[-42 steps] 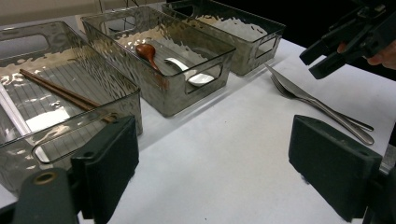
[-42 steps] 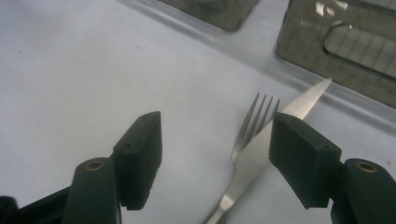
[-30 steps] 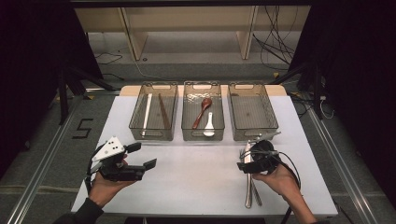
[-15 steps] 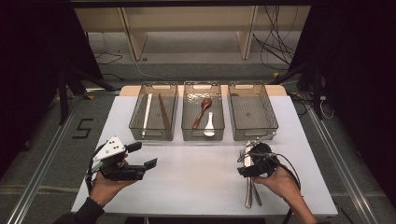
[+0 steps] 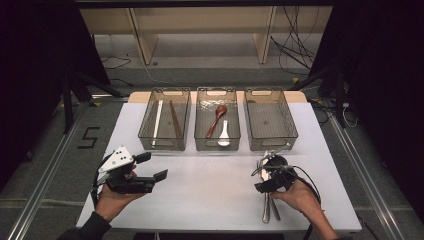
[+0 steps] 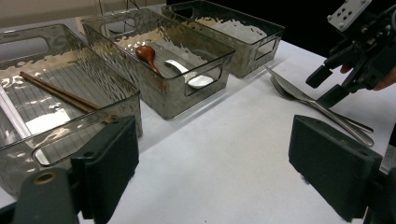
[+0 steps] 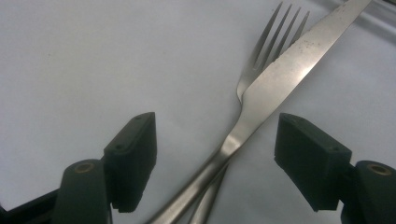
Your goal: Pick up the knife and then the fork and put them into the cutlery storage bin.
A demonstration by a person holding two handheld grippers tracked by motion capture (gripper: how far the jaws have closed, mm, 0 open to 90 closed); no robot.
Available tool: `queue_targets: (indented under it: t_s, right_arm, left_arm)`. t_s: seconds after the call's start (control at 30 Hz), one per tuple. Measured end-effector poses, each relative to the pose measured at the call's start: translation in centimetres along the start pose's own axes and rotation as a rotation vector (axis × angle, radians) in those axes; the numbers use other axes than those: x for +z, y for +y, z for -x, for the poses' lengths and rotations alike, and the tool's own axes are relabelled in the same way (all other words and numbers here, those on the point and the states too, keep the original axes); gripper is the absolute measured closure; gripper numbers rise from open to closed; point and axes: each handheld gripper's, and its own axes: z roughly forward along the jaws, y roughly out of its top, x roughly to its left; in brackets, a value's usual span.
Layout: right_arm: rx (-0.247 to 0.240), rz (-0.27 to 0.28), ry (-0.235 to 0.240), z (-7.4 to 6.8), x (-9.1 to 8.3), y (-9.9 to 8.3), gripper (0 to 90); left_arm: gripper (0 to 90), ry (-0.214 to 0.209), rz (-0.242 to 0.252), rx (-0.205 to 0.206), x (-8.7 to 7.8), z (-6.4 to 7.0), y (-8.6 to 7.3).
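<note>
My right gripper hangs jaws apart over the crossed knife and fork near the table's right edge.

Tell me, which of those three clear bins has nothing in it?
The right bin, nearest the knife and fork. The left bin holds chopsticks; the middle bin holds two spoons.

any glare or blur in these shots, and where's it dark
High view: the white table is evenly lit, while the surroundings fall to near black. Left gripper view: the clear bins throw rippled highlights, and the near black jaws look soft. Right gripper view: the knife blade shows a bright sheen, sharp over the fork; the right gripper has slightly blurred jaws.
</note>
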Motion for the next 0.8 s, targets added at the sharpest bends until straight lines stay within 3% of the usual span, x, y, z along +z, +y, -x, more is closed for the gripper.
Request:
queue_targets:
  t_s: [0.43,0.8]
  right_arm:
    - [-0.009,-0.071,-0.02,0.5,1.0,-0.2,46.8]
    - [-0.026,-0.127,-0.029,0.1,1.8,-0.1,57.8]
  left_arm:
    - [15.5,-0.008,-0.012,0.013,0.2,0.2,0.0]
    - [15.6,-0.006,-0.007,0.014,0.1,0.1,0.0]
